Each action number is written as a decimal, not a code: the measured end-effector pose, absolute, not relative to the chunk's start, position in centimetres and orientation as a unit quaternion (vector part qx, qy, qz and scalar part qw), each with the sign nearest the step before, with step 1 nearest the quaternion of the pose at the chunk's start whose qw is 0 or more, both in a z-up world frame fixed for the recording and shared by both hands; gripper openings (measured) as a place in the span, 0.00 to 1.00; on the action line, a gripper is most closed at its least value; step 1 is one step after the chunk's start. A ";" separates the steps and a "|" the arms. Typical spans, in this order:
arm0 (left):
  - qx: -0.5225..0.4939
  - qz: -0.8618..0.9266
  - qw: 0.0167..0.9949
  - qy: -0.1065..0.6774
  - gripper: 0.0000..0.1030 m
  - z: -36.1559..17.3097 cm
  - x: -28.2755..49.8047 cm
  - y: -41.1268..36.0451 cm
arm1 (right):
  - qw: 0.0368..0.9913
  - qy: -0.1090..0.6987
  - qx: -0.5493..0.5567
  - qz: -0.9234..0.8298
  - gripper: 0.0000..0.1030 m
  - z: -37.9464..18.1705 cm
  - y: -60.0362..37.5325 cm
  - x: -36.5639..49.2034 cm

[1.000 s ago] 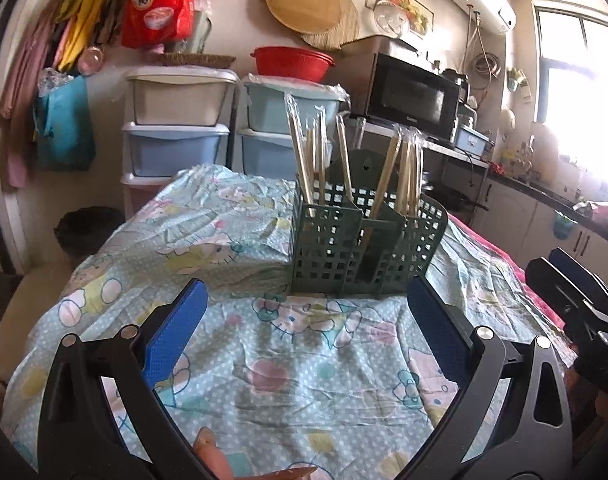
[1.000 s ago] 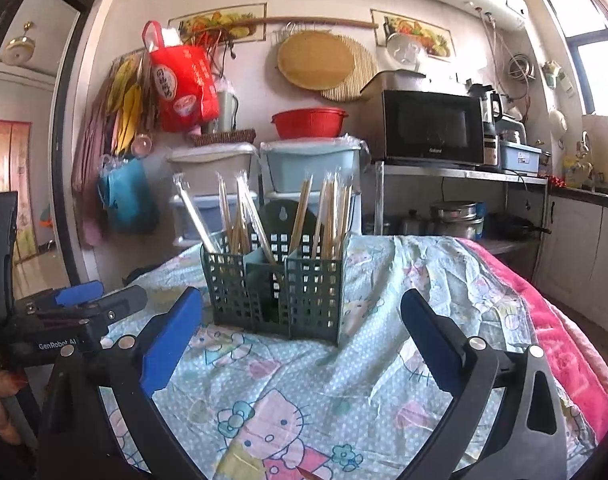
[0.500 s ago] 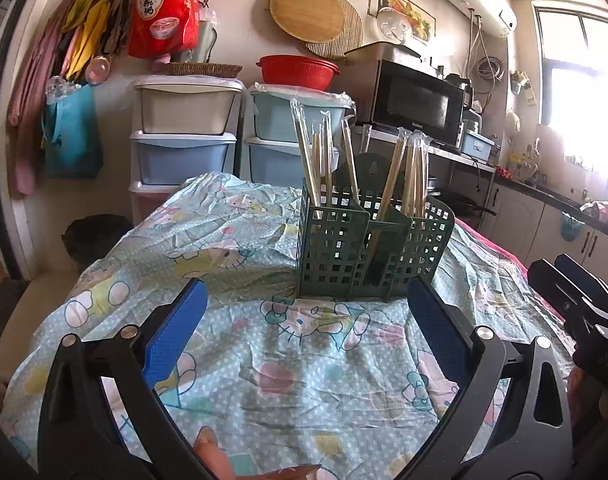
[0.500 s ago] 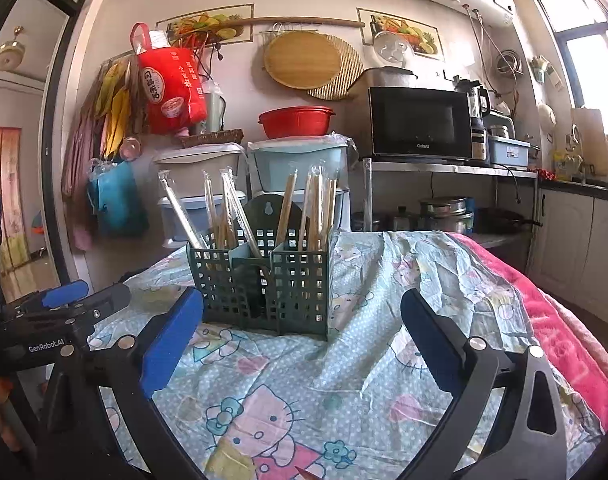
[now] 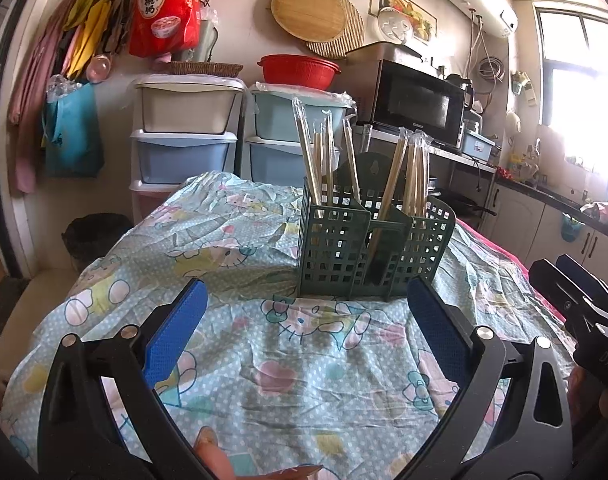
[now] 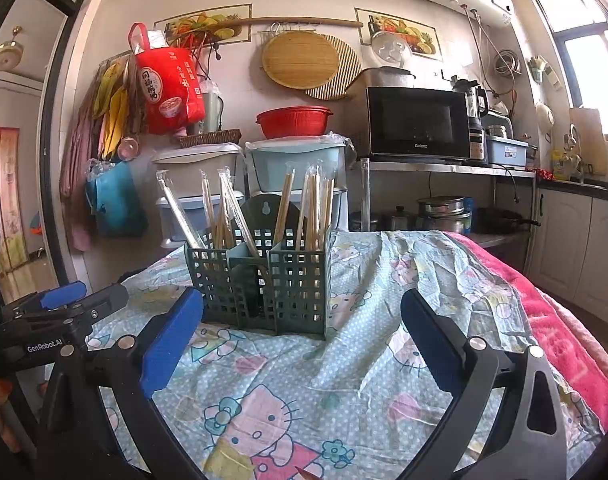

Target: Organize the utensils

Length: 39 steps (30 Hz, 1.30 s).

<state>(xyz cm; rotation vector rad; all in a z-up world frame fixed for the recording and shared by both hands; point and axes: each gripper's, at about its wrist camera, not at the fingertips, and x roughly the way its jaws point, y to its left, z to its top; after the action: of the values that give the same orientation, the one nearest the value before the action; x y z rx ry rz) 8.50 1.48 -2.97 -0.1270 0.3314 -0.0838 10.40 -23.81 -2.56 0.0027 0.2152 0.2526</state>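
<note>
Green plastic utensil caddy (image 5: 374, 248) stands upright on the table, near the middle of the cloth, ahead of both grippers and well apart from either. Grid-perforated walls, several compartments, an arched back plate with a hanging hole. Wrapped wooden chopsticks (image 5: 316, 152) lean in the compartments; clear film sleeves crinkle at the tips. How many pairs sit in each compartment cannot be counted, since the lattice walls hide the lower ends (the middle slot is dark inside).

Left gripper (image 5: 304, 308): jaws spread wide, nothing between them, blue textured pads (image 5: 172, 332) on black arms. Its base is cut off by the lower frame edge; a fingertip of the holding hand pokes in there, the rest hidden.

Right gripper (image 6: 302, 322): jaws likewise wide apart and empty, hovering over the cloth short of the caddy. In the left wrist view only its black tips show at the right edge.

Tablecloth (image 6: 264, 400): thin, wrinkled, pale blue with white dots and cartoon cat print. A pink fleecy blanket (image 6: 564, 340) shows along its right side.

Background: black microwave (image 6: 418, 122) on a metal shelf, red colander (image 6: 294, 120) atop stacked plastic drawers (image 5: 184, 136), red bag (image 6: 168, 84) hanging on the wall. Window glare washes out the counter at far right.
</note>
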 end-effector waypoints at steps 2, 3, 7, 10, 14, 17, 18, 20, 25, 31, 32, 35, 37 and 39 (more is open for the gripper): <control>-0.063 -0.042 0.983 0.165 0.90 -3.0 8.5 1.5 | 0.986 0.107 0.001 0.126 0.94 -2.6 -23.8 10.4; -0.063 -0.042 0.984 0.164 0.90 -3.0 8.5 1.5 | 0.986 0.107 0.001 0.126 0.94 -2.6 -23.8 10.4; -0.064 -0.042 0.983 0.164 0.90 -3.0 8.5 1.5 | 0.986 0.105 0.000 0.126 0.94 -2.6 -23.9 10.3; -0.063 -0.041 0.983 0.165 0.90 -3.0 8.5 1.5 | 0.986 0.106 0.000 0.125 0.94 -2.6 -23.9 10.3; -0.063 -0.041 0.984 0.164 0.90 -3.0 8.4 1.5 | 0.986 0.106 0.001 0.126 0.94 -2.6 -23.9 10.3; -0.063 -0.040 0.984 0.164 0.90 -2.9 8.4 1.5 | 0.987 0.106 0.001 0.124 0.94 -2.6 -23.9 10.2; -0.063 -0.040 0.984 0.163 0.90 -2.9 8.4 1.6 | 0.987 0.105 0.001 0.124 0.94 -2.6 -23.9 10.2; -0.063 -0.040 0.984 0.163 0.90 -2.9 8.4 1.6 | 0.987 0.106 0.001 0.124 0.94 -2.6 -23.9 10.2; -0.064 -0.040 0.984 0.163 0.90 -2.9 8.4 1.6 | 0.987 0.106 0.001 0.123 0.94 -2.6 -24.0 10.1; -0.064 -0.038 0.983 0.165 0.90 -2.8 8.4 1.6 | 0.987 0.106 0.001 0.122 0.94 -2.5 -24.0 10.1; -0.064 -0.037 0.984 0.165 0.90 -2.8 8.4 1.7 | 0.987 0.107 0.001 0.122 0.94 -2.6 -24.0 10.1; -0.065 -0.035 0.984 0.164 0.90 -2.7 8.2 1.7 | 0.987 0.106 0.002 0.122 0.94 -2.6 -24.0 10.0; -0.064 -0.035 0.984 0.165 0.90 -2.7 8.2 1.7 | 0.987 0.107 0.002 0.121 0.94 -2.6 -24.1 10.0; -0.065 -0.032 0.984 0.163 0.90 -2.7 8.1 1.8 | 0.987 0.108 0.002 0.119 0.94 -2.6 -24.1 9.9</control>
<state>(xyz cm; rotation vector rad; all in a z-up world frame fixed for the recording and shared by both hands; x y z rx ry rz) 8.14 1.79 -2.71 -0.1299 0.3275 -0.0642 9.89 -24.13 -2.55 0.0048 0.2166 0.2400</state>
